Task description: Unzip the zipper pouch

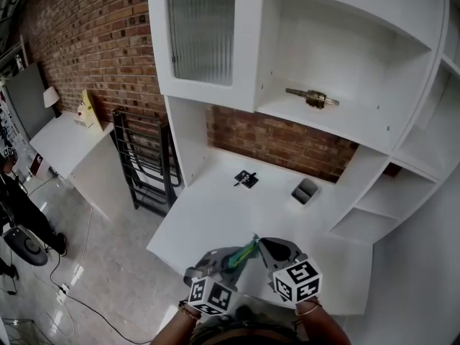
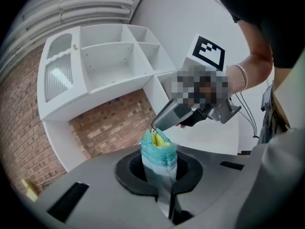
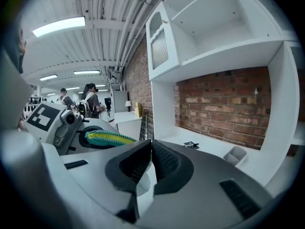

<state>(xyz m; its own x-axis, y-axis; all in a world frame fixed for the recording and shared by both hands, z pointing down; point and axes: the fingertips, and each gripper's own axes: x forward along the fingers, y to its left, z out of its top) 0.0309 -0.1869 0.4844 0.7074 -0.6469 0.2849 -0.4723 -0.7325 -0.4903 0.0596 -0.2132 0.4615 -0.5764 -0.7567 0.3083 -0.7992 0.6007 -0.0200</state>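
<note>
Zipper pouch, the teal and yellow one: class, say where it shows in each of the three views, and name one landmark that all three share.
Head view: zipper pouch low at centre, near the bottom edge.
Left gripper view: centre, slightly low, clamped upright between the jaws.
Right gripper view: left of centre, lying sideways.
Shared landmark: the brick wall.

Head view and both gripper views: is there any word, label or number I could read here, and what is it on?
No readable words or numbers anywhere.
Left marker cube and right marker cube: black-and-white square patterns, no letters.
Small black item on the desk: white marks, too small to read.
</note>
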